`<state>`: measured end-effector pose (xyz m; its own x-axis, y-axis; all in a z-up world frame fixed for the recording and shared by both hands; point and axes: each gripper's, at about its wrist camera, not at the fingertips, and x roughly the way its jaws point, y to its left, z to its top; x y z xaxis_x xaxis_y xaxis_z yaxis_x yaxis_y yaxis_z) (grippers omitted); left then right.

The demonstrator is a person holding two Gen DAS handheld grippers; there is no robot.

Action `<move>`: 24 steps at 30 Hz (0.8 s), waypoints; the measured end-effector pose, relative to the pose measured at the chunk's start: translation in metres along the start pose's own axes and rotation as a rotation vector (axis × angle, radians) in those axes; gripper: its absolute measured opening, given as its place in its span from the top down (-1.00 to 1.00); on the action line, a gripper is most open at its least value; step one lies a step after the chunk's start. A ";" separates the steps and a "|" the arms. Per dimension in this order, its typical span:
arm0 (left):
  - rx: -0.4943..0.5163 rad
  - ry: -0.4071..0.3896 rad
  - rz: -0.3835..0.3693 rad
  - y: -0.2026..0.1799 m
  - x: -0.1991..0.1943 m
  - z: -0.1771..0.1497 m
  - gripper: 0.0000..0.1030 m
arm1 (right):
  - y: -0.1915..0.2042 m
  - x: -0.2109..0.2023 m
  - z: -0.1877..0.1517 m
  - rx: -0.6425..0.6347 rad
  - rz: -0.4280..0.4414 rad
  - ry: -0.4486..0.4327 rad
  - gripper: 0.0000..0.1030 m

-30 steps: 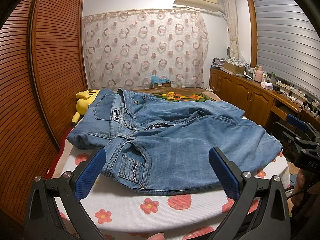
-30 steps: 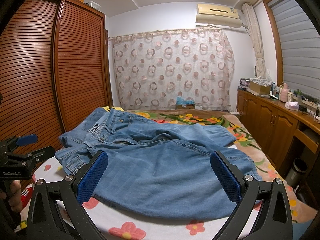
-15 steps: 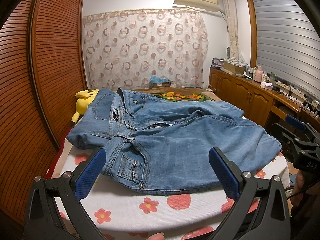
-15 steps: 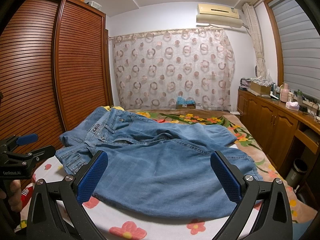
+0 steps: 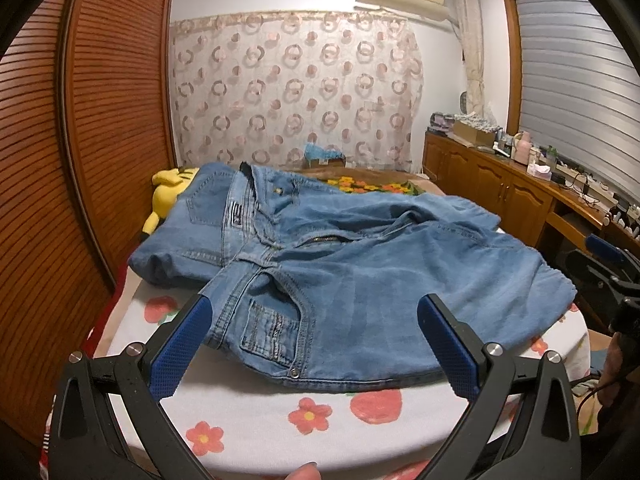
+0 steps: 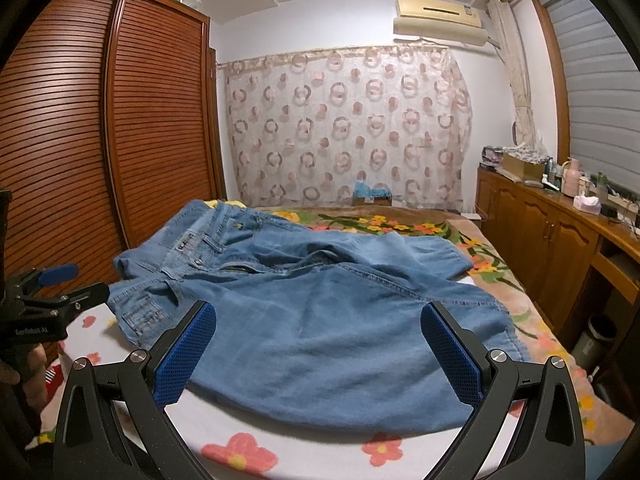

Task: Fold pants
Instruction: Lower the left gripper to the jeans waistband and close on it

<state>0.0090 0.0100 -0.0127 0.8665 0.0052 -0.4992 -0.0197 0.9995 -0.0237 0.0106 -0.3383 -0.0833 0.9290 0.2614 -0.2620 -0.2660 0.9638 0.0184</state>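
We see the light-blue jeans (image 5: pixel 360 280) spread rumpled across the frame's centre on the flower-print bed sheet (image 5: pixel 256 412). Our left gripper (image 5: pixel 312 344) and right gripper (image 6: pixel 320 350) both gape wide, holding nothing, at the lower edge.

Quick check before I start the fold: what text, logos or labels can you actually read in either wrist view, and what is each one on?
"GenRobot.AI", soft but legible: white lettering on the black body of the left gripper, seen in the right wrist view.
Dark waistband patch on the jeans: markings too small to read.
Air conditioner: no legible brand.
Bottles and boxes on the wooden sideboard: labels too small and blurred.
Right gripper: no text visible.
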 end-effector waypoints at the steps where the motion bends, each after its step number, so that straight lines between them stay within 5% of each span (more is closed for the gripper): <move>1: 0.002 0.014 -0.010 0.003 0.004 0.000 -0.99 | 0.000 0.001 0.001 -0.001 -0.001 0.005 -0.99; 24: 0.016 0.137 -0.006 0.049 0.051 -0.032 -0.99 | -0.024 0.016 0.009 -0.004 -0.091 0.150 -0.90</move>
<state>0.0363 0.0582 -0.0670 0.7902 -0.0034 -0.6129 -0.0060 0.9999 -0.0133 0.0338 -0.3565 -0.0789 0.9008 0.1619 -0.4030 -0.1839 0.9828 -0.0161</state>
